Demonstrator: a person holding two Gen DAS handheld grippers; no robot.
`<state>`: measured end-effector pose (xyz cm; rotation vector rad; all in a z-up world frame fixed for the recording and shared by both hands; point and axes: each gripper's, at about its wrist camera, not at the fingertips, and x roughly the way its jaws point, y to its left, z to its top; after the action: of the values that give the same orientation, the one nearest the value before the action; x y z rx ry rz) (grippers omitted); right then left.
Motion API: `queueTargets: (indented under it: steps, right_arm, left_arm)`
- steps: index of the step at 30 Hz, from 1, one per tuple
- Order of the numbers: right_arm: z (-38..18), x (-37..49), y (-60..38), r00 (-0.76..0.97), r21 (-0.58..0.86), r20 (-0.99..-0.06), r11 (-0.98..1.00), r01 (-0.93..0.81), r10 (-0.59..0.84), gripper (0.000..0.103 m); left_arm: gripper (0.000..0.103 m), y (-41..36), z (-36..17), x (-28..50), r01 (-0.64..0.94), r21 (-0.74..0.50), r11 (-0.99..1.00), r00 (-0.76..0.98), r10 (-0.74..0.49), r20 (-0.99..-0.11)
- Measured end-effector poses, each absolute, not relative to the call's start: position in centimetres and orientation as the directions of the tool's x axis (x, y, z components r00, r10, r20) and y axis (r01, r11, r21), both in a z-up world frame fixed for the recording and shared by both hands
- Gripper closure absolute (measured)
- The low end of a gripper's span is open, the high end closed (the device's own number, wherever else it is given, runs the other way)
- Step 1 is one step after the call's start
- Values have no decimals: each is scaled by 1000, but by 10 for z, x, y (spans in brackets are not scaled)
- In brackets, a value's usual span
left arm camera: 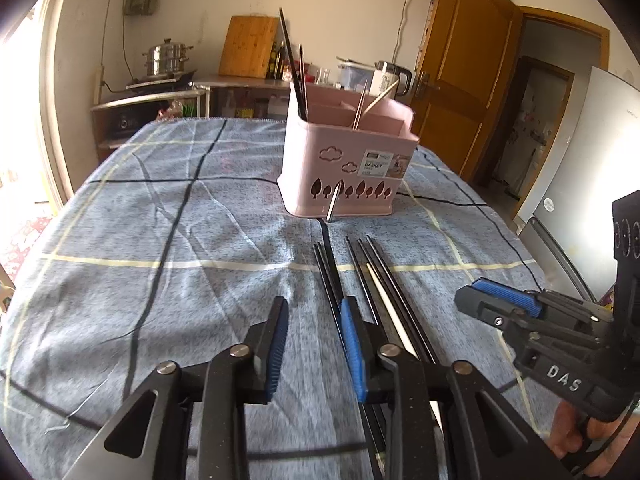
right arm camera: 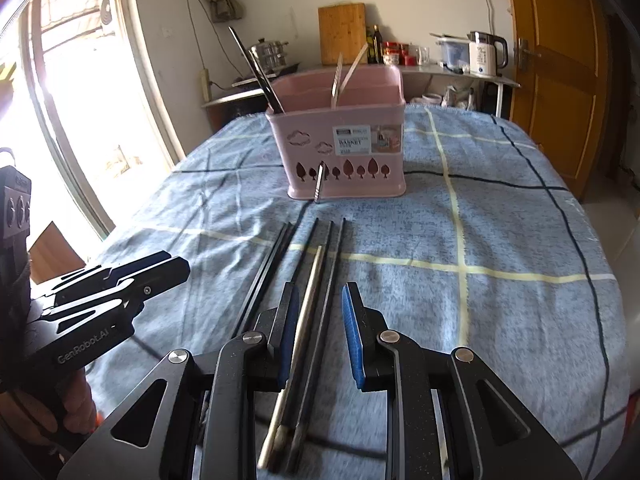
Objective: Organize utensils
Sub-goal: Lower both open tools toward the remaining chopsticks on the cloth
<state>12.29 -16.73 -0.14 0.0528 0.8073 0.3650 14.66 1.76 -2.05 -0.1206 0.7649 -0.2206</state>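
In the left wrist view, the left tool [left arm camera: 314, 344] hangs low over the blue plaid cloth [left arm camera: 160, 240] that covers the bench, its blue-padded jaws parted to a middling gap with only cloth between them. The bundle of thin black chopsticks [left arm camera: 332, 276] lies just right of centre, and the tool's right finger sits over the leftmost sticks, so nothing is gripped. To pick cleanly, I would say it wants to slide a little toward the right of the frame so that one pair falls between the pads, then settle flat on the cloth before closing.

Further right in that view lies a single pale cream chopstick [left arm camera: 390, 312] among more black ones. In the right wrist view, the right tool [right arm camera: 320, 332] straddles this stick, again half open, the pads not touching it. Closing here risks catching a black neighbour that lies touching it.

The pink plastic utensil basket with tree cut-outs [left arm camera: 352, 168] stands at upper centre of both views, already holding dark chopsticks in its left compartment and pale ones further right. A short metal stick [left arm camera: 334, 202] leans against the basket's front, in the path of a carry. The two tools work close together and could knock each other.
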Motion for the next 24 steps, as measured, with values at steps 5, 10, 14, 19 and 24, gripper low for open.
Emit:
queueTargets:
  steps: [5, 10, 14, 19, 24]
  right_arm:
    - [-22, 151, -165, 588, 179, -743, 941, -288, 321, 80]
    - [-38, 173, -161, 548, 179, -777, 943, -281, 310, 80]
    - [-44, 180, -158, 528, 191, -786, 939, -287, 321, 80]
    - [-47, 185, -151, 528, 164, -792, 940, -299, 307, 80]
    - [-47, 184, -151, 531, 155, -793, 941, -301, 300, 81]
  left_arm:
    - [74, 12, -36, 175, 150, -208, 967, 667, -254, -701]
    - [74, 8, -52, 192, 137, -218, 966, 632, -255, -732]
    - [74, 8, -58, 199, 127, -212, 969, 622, -244, -744]
    - [74, 4, -65, 205, 114, -206, 972, 604, -232, -762]
    - [71, 1, -65, 206, 116, -197, 974, 607, -226, -762]
